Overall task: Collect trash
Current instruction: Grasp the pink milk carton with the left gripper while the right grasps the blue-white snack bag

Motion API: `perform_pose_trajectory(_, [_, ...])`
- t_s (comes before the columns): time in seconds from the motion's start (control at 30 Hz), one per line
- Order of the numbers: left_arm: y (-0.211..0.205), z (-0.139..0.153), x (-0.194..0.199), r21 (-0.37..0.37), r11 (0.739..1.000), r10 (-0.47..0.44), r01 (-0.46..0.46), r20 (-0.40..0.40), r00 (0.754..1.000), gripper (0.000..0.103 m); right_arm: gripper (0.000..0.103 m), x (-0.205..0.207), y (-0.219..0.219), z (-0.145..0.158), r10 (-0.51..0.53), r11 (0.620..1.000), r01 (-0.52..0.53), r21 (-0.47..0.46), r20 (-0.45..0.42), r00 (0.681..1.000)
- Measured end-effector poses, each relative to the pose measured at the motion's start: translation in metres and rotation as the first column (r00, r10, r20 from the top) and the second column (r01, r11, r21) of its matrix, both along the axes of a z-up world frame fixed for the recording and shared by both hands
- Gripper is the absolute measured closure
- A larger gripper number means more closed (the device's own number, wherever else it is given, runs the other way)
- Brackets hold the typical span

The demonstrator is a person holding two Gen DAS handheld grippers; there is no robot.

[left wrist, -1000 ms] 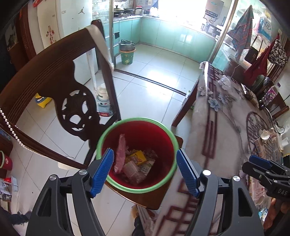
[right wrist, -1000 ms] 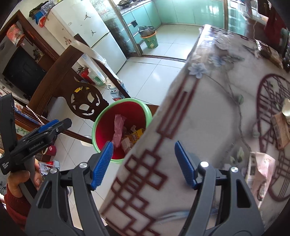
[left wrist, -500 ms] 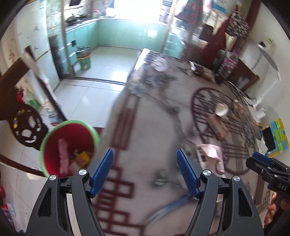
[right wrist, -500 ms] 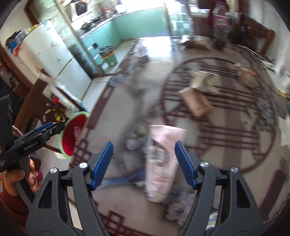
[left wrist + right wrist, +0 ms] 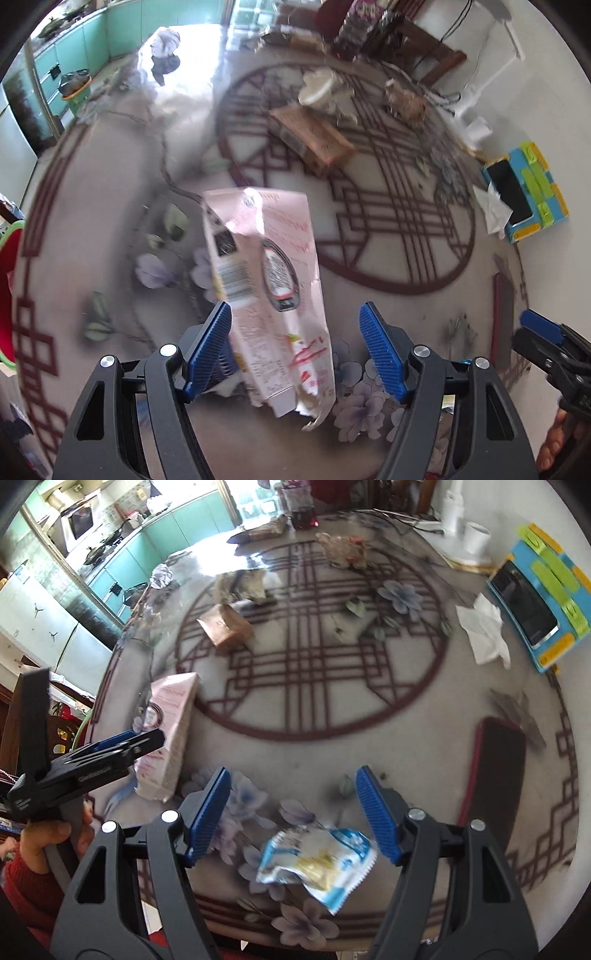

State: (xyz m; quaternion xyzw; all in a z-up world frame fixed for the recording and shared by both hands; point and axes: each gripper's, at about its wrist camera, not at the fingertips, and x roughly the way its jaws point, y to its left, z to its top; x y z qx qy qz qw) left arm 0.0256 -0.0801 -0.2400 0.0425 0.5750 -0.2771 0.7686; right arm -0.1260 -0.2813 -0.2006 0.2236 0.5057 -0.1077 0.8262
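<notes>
Two grippers are over the table (image 5: pixel 332 738) now, each lined up on its own piece of trash, so I judge this the approach step before a pick. My left gripper (image 5: pixel 295 347) has its jaws spread, having just narrowed a little; the torn pink carton (image 5: pixel 269 295) lies flat between them, the left pad just beside its edge and the right pad clear of it. My right gripper (image 5: pixel 291 812) is spread too, nothing pinched, with the blue-and-white snack wrapper (image 5: pixel 317 860) lying on the floral cloth just below and between its pads. More litter sits farther off: a brown box (image 5: pixel 225 627) and crumpled paper (image 5: pixel 240 585). The red bin (image 5: pixel 7 295) shows only at the left edge. Next I'd need to lower both, centre the carton, and close gently, since thin film and crushed card may slip
</notes>
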Motion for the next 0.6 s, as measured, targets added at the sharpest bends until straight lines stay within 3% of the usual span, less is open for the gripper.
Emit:
perform_pose_trajectory(0.03, [-0.004,-0.007,-0.001,0.013,1.0,-0.003,0.003,-0.006,1.0,0.06,0.035,-0.004,-0.002,-0.002,-0.007,1.0,0.007,0.005,-0.005,1.0])
perform_pose_trajectory(0.07, [-0.006,-0.013,-0.001,0.027,1.0,-0.005,0.005,-0.016,1.0,0.069,0.034,-0.009,-0.005,-0.005,-0.018,1.0,0.018,0.011,-0.013,1.0])
perform_pose_trajectory(0.17, [-0.009,-0.013,-0.002,0.017,1.0,-0.013,0.013,0.017,1.0,0.069,0.033,-0.023,-0.009,-0.013,-0.041,0.999,0.042,0.029,-0.029,0.999])
perform_pose_trajectory(0.6, [0.004,-0.007,0.007,0.007,0.999,0.032,-0.032,0.014,0.999,0.072,0.032,-0.038,0.002,-0.075,-0.021,0.983,0.051,0.174,-0.166,0.986])
